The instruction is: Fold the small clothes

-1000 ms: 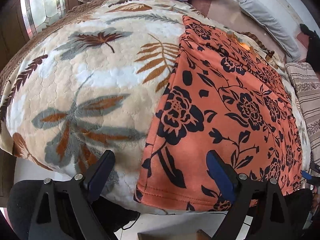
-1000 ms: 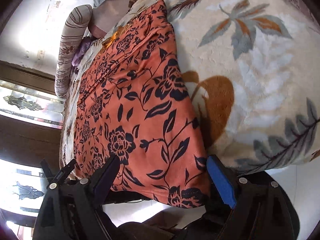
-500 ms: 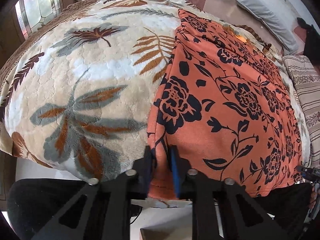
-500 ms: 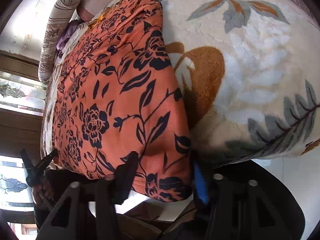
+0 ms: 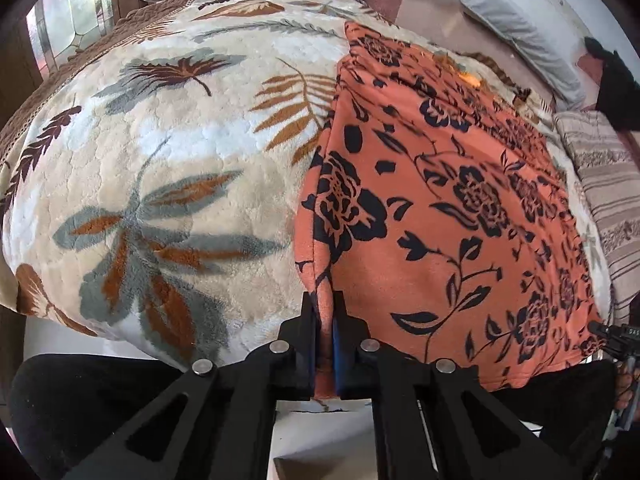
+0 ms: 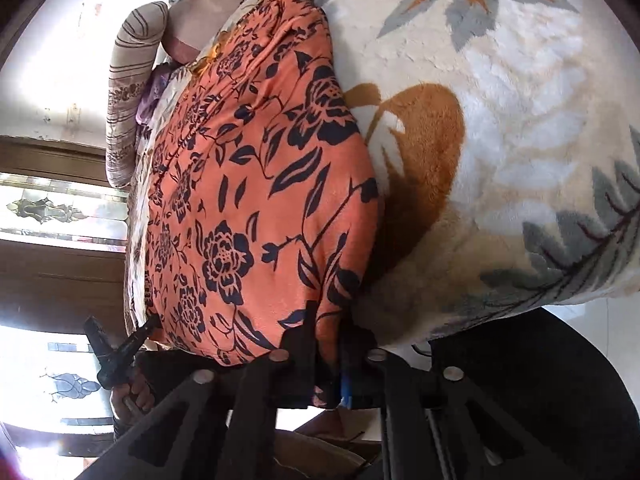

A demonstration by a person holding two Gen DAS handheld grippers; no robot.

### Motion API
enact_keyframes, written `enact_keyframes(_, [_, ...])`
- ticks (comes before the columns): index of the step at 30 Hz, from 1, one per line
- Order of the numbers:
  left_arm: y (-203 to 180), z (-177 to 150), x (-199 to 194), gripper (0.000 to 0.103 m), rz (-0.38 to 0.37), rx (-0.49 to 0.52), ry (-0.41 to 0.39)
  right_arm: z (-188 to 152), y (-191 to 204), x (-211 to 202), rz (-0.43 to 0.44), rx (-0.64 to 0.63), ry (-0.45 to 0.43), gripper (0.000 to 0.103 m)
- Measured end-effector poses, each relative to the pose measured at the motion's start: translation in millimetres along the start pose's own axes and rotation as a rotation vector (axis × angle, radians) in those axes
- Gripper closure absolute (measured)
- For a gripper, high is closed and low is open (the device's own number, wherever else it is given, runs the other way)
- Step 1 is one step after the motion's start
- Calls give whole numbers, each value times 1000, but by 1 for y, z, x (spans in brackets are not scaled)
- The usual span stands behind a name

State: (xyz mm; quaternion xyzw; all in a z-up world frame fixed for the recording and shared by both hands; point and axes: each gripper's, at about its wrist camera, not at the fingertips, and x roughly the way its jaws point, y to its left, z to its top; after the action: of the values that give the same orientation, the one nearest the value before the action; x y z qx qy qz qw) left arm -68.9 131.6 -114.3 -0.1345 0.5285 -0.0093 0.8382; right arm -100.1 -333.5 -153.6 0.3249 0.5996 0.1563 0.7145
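Observation:
An orange garment with black flowers (image 5: 440, 208) lies flat on the bed, reaching from the near edge toward the pillows. My left gripper (image 5: 325, 312) is shut on its near left corner at the bed's edge. In the right wrist view the same garment (image 6: 248, 200) runs away from me, and my right gripper (image 6: 326, 332) is shut on its near right corner. The right gripper's tip also shows at the far right of the left wrist view (image 5: 612, 336). The left gripper shows at the lower left of the right wrist view (image 6: 120, 352).
A cream plush blanket with leaf prints (image 5: 160, 168) covers the bed. Striped pillows (image 5: 612, 192) and a grey pillow (image 5: 516, 32) lie at the head end. A window (image 6: 52, 208) and wooden wall are beside the bed. White floor shows below the bed's edge.
Both grippers moved in from open onto the garment's near hem and closed, the left first, the right after, each pinching a corner.

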Motion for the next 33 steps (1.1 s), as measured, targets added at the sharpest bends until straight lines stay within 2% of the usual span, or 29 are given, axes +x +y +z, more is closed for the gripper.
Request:
enact_keyframes(3, [0, 8, -32, 97, -60, -12, -80, 6, 7, -26, 98, 24, -102, 95])
enact_keyframes(5, [3, 12, -35, 96, -81, -33, -91, 8, 9, -38, 128, 32, -149, 95])
enact_keyframes(7, [8, 9, -15, 96, -46, -36, -27, 8, 3, -33, 123, 43, -140, 95])
enact_keyframes(9, [14, 2, 15, 95, -7, -55, 75, 7, -13, -17, 106, 94, -96, 95])
enact_keyframes(11, [14, -2, 14, 94, -12, -66, 57, 5, -25, -7, 108, 141, -70, 95])
enact_keyframes(15, [8, 4, -11, 95, -47, -32, -23, 7, -19, -16, 137, 117, -103, 95])
enact_keyframes(16, [9, 5, -10, 95, -42, -32, -21, 8, -19, -19, 147, 114, -115, 95])
enact_keyframes(19, [16, 2, 11, 95, -7, -55, 62, 9, -25, -9, 147, 144, -96, 95])
enact_keyframes(23, [6, 19, -8, 95, -65, -25, 21, 17, -16, -9, 165, 139, -88, 95])
enact_keyframes(25, [-4, 38, -25, 95, -106, 4, -26, 27, -7, -14, 200, 132, -110, 95])
enact_keyframes(28, [-19, 84, -42, 95, -176, 13, -94, 57, 14, -28, 268, 114, -165, 95])
enact_keyframes(31, [-34, 152, -45, 95, -235, -2, -173, 116, 40, -51, 342, 88, -264, 95])
enact_keyframes(33, [-38, 201, -37, 92, -236, -40, -237, 164, 56, -63, 357, 76, -359, 95])
